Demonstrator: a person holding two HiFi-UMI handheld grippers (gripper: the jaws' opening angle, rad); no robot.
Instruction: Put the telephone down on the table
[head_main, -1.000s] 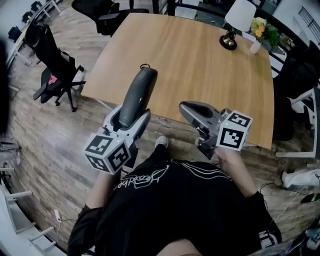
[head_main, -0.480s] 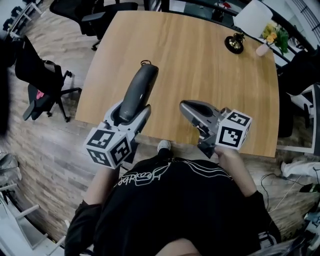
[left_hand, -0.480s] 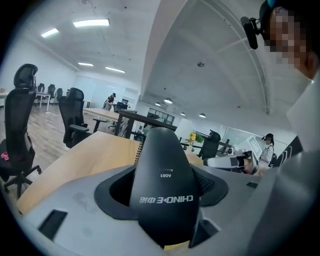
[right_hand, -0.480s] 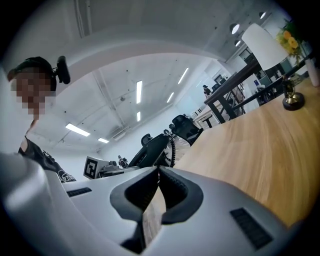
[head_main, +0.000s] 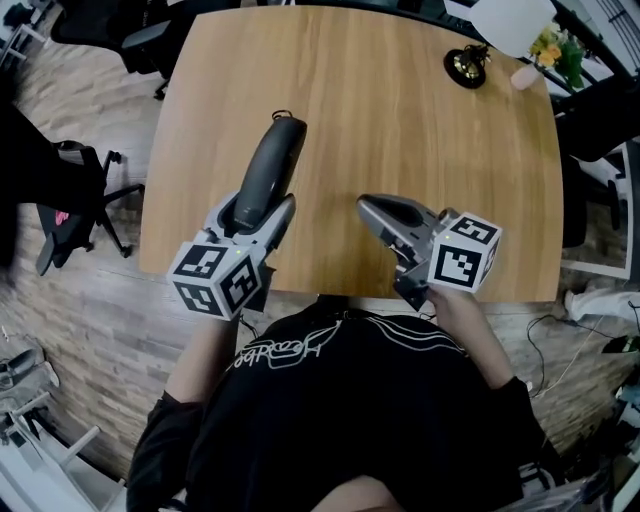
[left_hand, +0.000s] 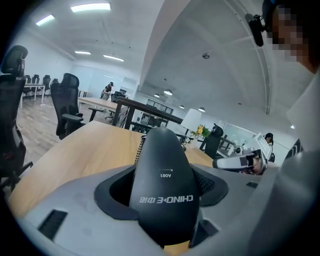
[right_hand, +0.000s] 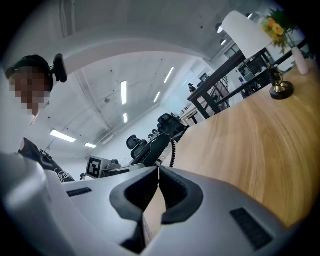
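The person's hands are hidden under the marker cubes. The near end of the telephone handset (head_main: 270, 170) is buried in the left tongs (head_main: 262, 212), which are spread wide and clamped on its sides. Where the coiled cord (head_main: 284, 116) at its far tip leads can't be made out. The handset is held over the near-left part of the tabletop (head_main: 400, 120), not laid on it. Its long axis runs away from the person, tip tilted up. It is smooth, dark, rounded plastic (lettering is seen upside down in the left gripper view). The right tongs (head_main: 375, 208) are pressed together w/ nothing between. The tabletop is pale wood-grain w/ rounded corners. At the far right a lamp (head_main: 466, 68) is seen, its white shade cut off by the frame.
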